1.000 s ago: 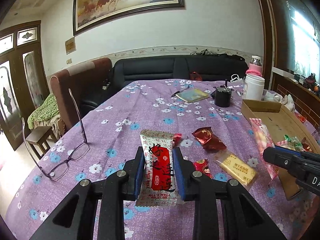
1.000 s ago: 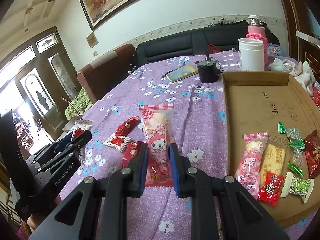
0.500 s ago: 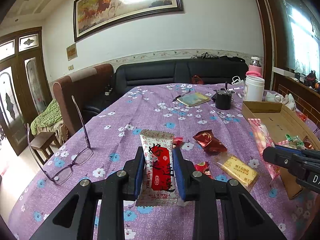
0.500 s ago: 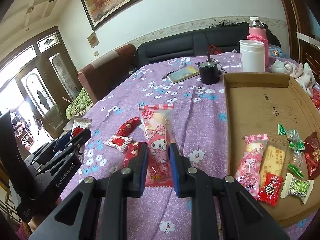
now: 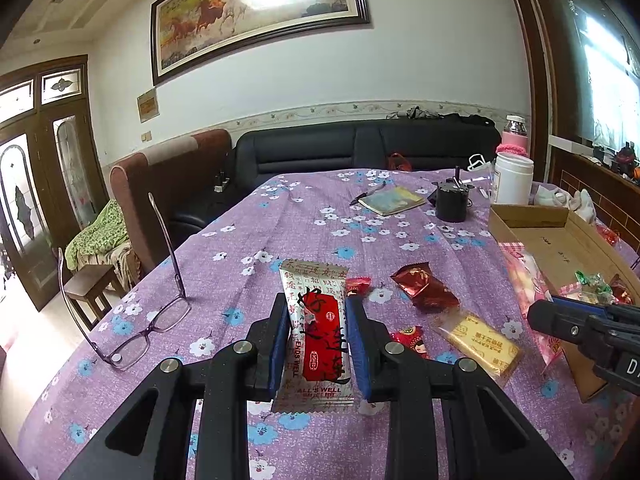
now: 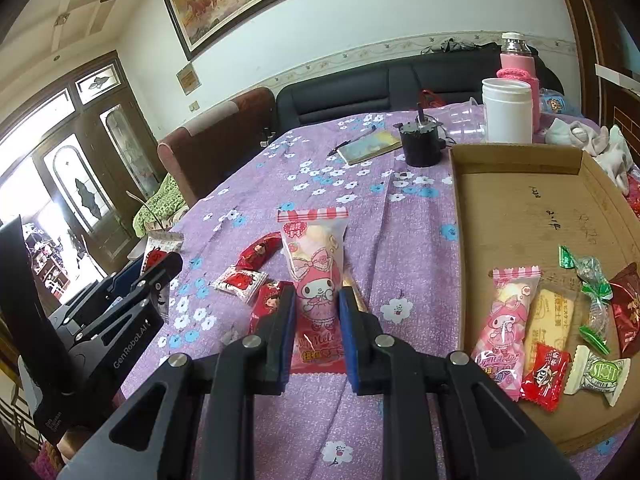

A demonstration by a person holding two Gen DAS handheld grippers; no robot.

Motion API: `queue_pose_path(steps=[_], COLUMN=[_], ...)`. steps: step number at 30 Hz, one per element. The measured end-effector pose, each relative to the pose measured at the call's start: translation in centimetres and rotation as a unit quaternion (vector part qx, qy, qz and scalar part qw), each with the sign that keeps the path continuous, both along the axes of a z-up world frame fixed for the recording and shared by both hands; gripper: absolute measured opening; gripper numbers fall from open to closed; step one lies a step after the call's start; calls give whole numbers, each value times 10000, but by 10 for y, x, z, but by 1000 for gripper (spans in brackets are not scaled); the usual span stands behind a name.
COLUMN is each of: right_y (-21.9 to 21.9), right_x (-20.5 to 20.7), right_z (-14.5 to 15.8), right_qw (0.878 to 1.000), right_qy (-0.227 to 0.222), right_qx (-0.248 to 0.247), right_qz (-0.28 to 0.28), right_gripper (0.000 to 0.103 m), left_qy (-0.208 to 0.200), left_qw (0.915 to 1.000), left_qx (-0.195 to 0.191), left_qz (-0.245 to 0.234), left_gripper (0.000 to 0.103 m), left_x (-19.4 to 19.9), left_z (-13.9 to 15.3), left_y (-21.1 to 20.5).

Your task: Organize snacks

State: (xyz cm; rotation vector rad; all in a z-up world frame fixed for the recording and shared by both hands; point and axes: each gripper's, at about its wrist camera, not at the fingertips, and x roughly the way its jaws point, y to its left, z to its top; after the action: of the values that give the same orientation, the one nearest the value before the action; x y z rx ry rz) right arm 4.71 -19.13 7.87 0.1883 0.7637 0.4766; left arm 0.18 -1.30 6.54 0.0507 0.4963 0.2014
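Note:
My left gripper [image 5: 318, 332] is shut on a white and red snack packet [image 5: 316, 332] and holds it above the purple flowered tablecloth [image 5: 304, 224]. My right gripper [image 6: 318, 316] is shut on a pink My Melody snack bag [image 6: 316, 276], held above the cloth just left of the cardboard tray [image 6: 520, 200]. The tray holds several wrapped snacks, among them a second pink bag [image 6: 506, 320] and a yellow biscuit pack [image 6: 550, 320]. Loose on the cloth lie a dark red packet [image 5: 424, 286], a yellow biscuit pack [image 5: 478, 340] and small red candies [image 6: 240, 280].
A pair of glasses [image 5: 132, 332] lies on the cloth at the left. At the far end stand a black cup [image 6: 420, 144], a notebook [image 6: 370, 148], a white jar [image 6: 508, 110] and a pink bottle [image 6: 518, 64]. A sofa [image 5: 360, 148] lies beyond the table.
Both grippers have risen slightly with their packets still held. The snacks on the cloth and in the tray have not moved.

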Motion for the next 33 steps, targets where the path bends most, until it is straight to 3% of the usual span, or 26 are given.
queue_pose_path(steps=[33], right_y=[-6], right_x=[2], right_z=[2], right_qw=[9999], right_qy=[-2], right_qx=[97], right_qz=[-128], right_gripper=[20], left_qy=[-69], left_qw=[10000], left_qx=[-44], left_qz=[-1], left_gripper=[30], left_x=[-2], left_z=[1], left_y=[0])
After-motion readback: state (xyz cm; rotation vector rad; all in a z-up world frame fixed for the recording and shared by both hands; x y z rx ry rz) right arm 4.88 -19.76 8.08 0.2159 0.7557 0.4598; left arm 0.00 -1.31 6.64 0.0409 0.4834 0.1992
